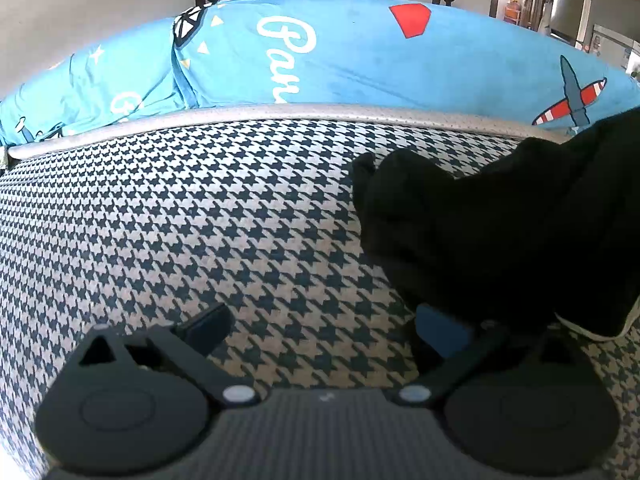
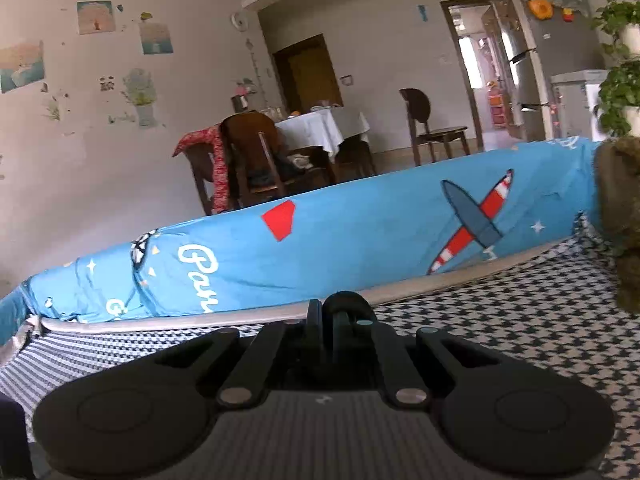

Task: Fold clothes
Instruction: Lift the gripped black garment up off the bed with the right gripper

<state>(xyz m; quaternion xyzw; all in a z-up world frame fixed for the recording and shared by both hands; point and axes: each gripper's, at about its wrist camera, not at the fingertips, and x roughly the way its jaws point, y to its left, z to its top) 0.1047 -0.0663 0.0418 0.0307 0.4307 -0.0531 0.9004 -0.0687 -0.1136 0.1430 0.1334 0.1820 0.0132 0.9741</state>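
The left gripper (image 1: 324, 326) gapes wide over the houndstooth cover (image 1: 180, 216), with the black garment (image 1: 500, 232) heaped at its three o'clock, brushing one finger. The right gripper (image 2: 340, 316) is pinched closed on nothing, aimed at the blue bolster (image 2: 360, 248). This looks like the reaching step; next, the left should swing toward three o'clock and catch an edge.

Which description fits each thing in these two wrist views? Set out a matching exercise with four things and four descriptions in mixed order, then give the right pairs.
Things:
1. left tongs
2. right tongs
3. black garment
4. blue cushion

Descriptions:
A. printed with a red-and-white plane and white lettering
B. fingers spread wide over the houndstooth cover
C. fingers closed together, nothing visibly between them
D. lies crumpled on the houndstooth cover, beside the blue finger pad

Pairs: 1-B, 2-C, 3-D, 4-A
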